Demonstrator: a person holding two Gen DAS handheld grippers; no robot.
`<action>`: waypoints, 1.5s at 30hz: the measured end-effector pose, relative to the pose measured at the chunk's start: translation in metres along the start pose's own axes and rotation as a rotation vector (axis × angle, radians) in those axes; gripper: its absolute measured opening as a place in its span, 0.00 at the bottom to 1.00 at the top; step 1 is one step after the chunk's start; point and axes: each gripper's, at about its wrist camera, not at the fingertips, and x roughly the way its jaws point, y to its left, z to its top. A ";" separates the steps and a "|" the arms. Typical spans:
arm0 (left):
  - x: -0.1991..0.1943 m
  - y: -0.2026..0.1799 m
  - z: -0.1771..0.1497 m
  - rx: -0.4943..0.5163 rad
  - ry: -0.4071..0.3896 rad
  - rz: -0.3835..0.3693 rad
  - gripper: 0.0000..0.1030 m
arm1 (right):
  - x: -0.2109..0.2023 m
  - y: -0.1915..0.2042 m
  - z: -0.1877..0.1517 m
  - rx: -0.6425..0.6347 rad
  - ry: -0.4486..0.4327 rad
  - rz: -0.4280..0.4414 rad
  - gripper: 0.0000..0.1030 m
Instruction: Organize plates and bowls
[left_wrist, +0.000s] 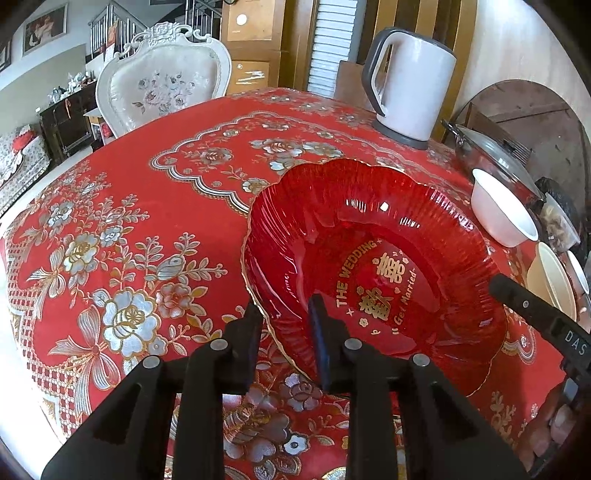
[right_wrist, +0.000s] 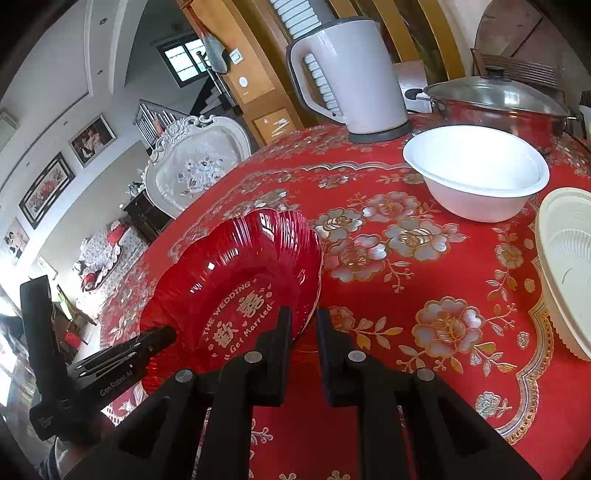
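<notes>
A red scalloped glass plate with gold wedding lettering is held between both grippers, tilted just above the red floral tablecloth. My left gripper is shut on its near-left rim, one finger inside the dish and one outside. My right gripper is shut on the opposite rim of the red plate. In the right wrist view the left gripper shows at the plate's left edge. A white bowl and a cream ribbed plate sit to the right.
A white electric kettle and a steel pot with a glass lid stand at the table's far side. The white bowl lies close to the red plate's right rim. An ornate white chair stands behind the table.
</notes>
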 end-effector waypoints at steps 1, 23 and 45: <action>0.000 0.000 0.000 0.004 0.001 0.003 0.23 | 0.000 0.000 0.000 0.000 -0.001 0.000 0.17; -0.058 0.029 0.025 -0.157 -0.232 -0.005 0.54 | -0.036 -0.023 0.013 0.028 -0.190 -0.072 0.34; 0.053 -0.192 0.119 0.095 0.076 -0.217 0.77 | -0.075 -0.172 0.123 0.287 -0.225 -0.168 0.61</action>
